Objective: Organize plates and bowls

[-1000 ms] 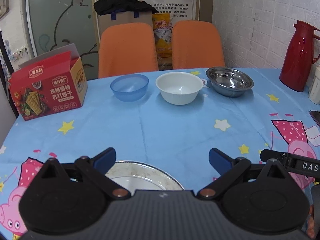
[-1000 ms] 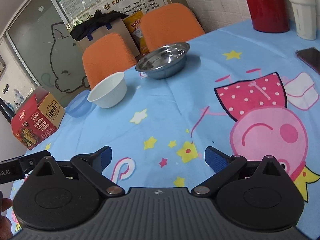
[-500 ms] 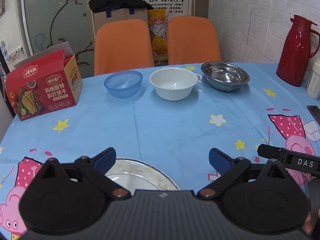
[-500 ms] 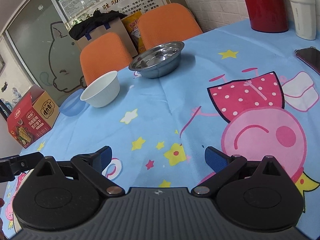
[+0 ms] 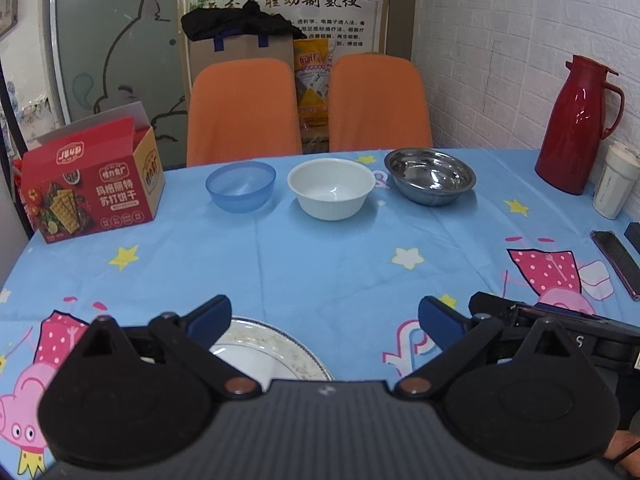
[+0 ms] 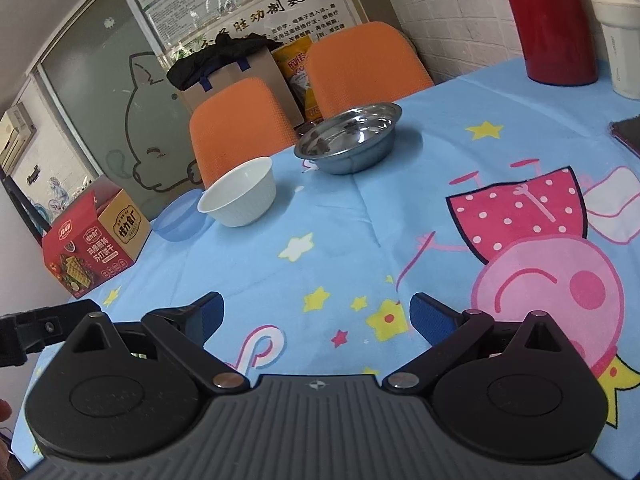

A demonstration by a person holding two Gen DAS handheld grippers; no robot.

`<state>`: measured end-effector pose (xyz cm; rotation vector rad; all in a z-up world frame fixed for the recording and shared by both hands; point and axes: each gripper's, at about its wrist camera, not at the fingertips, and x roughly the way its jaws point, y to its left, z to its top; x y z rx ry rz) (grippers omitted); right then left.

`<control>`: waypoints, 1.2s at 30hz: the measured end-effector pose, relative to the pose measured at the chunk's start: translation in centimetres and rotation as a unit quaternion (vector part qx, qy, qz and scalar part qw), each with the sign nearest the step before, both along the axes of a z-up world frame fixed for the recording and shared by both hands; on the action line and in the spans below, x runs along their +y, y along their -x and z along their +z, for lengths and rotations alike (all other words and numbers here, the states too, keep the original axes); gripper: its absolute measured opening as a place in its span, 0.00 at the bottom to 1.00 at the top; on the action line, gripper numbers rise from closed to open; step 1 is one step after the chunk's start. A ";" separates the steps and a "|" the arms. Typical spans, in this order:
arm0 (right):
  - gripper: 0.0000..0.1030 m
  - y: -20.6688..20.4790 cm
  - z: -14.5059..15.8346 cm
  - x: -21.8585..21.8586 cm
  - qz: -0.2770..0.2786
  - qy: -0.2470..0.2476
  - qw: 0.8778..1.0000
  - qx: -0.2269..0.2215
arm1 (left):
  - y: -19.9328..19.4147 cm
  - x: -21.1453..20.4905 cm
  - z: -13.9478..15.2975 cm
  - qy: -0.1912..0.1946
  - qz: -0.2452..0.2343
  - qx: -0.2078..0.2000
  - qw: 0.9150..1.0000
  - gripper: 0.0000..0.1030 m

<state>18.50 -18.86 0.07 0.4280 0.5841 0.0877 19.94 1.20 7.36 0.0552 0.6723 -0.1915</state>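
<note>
Three bowls stand in a row at the table's far side: a blue plastic bowl (image 5: 241, 185), a white bowl (image 5: 331, 188) and a steel bowl (image 5: 430, 175). They also show in the right wrist view as blue bowl (image 6: 179, 219), white bowl (image 6: 239, 191) and steel bowl (image 6: 349, 137). A white plate (image 5: 264, 354) with a dark rim lies near the front edge, partly hidden under my left gripper (image 5: 325, 317), which is open and empty above it. My right gripper (image 6: 316, 314) is open and empty over the tablecloth, to the right of the left one.
A red cracker box (image 5: 90, 184) stands at the far left. A red thermos (image 5: 576, 124), a white cup (image 5: 614, 184) and a phone (image 5: 616, 258) are on the right side. Two orange chairs (image 5: 244, 112) stand behind the table (image 5: 320, 256).
Both grippers have drawn back and risen a little, so the bowls look farther away. Both stay open and nothing was taken hold of.
</note>
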 end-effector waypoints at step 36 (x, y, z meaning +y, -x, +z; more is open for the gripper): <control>1.00 -20.0 2.3 -8.6 -0.017 0.161 0.986 0.042 | -33.9 -12.0 -2.9 0.085 -0.134 0.164 0.974 0.96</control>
